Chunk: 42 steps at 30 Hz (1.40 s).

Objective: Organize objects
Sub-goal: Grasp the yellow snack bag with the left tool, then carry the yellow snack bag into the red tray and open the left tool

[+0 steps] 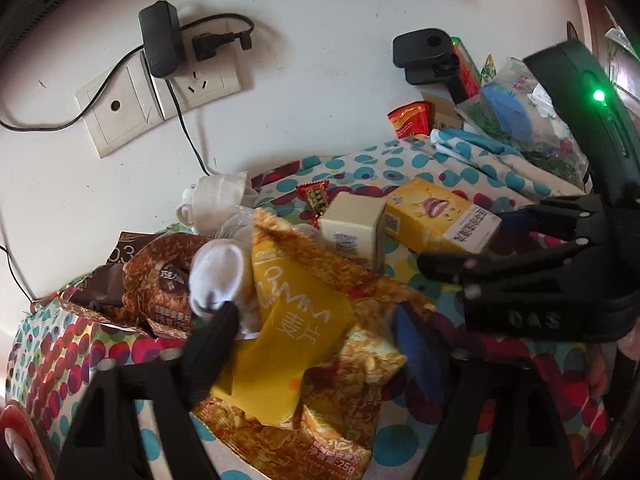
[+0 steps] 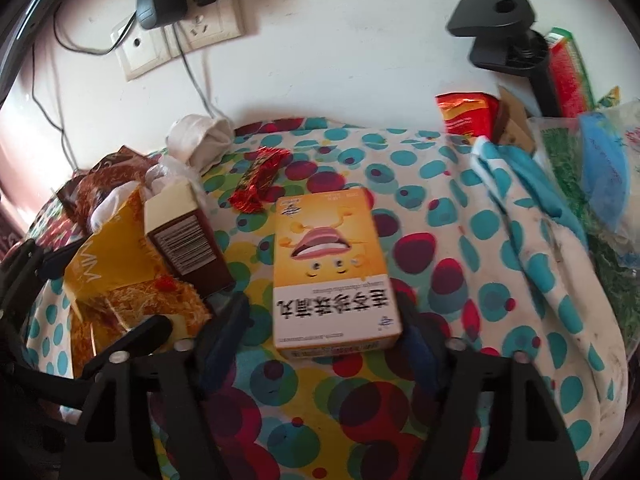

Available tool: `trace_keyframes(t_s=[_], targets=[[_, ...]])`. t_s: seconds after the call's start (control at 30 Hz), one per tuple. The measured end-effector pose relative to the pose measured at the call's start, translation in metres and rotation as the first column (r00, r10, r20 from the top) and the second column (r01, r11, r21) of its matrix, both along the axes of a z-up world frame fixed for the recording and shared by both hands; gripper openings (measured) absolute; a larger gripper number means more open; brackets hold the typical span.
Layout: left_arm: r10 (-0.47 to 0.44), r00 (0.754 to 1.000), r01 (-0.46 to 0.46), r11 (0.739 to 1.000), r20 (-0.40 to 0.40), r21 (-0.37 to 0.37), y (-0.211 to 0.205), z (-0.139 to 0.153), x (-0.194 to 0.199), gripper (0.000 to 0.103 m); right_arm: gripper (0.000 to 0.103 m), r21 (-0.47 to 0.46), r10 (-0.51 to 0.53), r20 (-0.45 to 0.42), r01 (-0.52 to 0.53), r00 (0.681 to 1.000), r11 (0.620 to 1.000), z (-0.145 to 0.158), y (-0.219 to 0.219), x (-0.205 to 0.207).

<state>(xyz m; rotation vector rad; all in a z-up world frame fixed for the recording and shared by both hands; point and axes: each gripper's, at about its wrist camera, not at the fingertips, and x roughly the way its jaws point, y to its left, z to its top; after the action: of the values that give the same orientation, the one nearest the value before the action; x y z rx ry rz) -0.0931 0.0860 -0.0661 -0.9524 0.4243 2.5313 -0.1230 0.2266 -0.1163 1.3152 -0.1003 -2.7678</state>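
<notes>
A yellow snack bag point(image 1: 304, 344) lies between the open fingers of my left gripper point(image 1: 320, 324); it also shows in the right wrist view point(image 2: 116, 264). A white sock point(image 1: 218, 276) touches the left fingertip point(image 1: 224, 320). A yellow medicine box point(image 2: 334, 268) lies flat on the dotted cloth point(image 2: 440, 208) between the open fingers of my right gripper point(image 2: 324, 320); it also shows in the left wrist view point(image 1: 440, 212). A cream and brown box point(image 2: 184, 236) stands beside it and shows in the left wrist view point(image 1: 354, 228). The right gripper point(image 1: 532, 264) appears at the right of the left wrist view.
A brown snack bag point(image 1: 156, 284), a rolled white cloth point(image 2: 198, 136) and a red candy wrapper point(image 2: 258, 184) lie toward the wall. Wall sockets point(image 1: 160, 92) with a charger and cables are behind. A black clamp point(image 2: 504, 32), red packets and a bagged blue item point(image 2: 600, 168) crowd the right.
</notes>
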Motion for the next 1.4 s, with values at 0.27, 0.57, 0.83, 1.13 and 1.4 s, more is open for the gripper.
trace_keyframes(t_s=[0.27,0.57,0.83,1.13,1.4], targets=[[0.049,0.999,-0.050,0.992,0.011,0.117,-0.014,0.008,0.003,0.046,0.050,0.060,0.024,0.008,-0.024,1.000,0.998,-0.002,-0.012,-0.001],[0.015,0.999,-0.010,0.990,-0.033,0.140,-0.018,0.023,0.025,0.039,0.053,0.091,0.035,0.012,-0.036,0.999,0.995,-0.004,-0.012,0.001],[0.050,0.999,-0.049,0.987,-0.005,0.152,-0.032,0.024,0.039,0.039,0.050,0.079,0.030,0.010,-0.031,0.999,0.996,-0.006,-0.013,0.000],[0.099,0.995,-0.103,0.985,0.031,0.141,-0.039,0.021,0.045,0.039,0.049,0.092,0.036,-0.040,-0.032,0.999,0.995,0.003,-0.017,0.007],[0.162,0.987,-0.164,0.978,0.023,0.130,-0.061,0.033,0.056,0.039,0.049,0.086,0.032,-0.050,-0.028,0.998,0.996,0.007,-0.018,0.007]])
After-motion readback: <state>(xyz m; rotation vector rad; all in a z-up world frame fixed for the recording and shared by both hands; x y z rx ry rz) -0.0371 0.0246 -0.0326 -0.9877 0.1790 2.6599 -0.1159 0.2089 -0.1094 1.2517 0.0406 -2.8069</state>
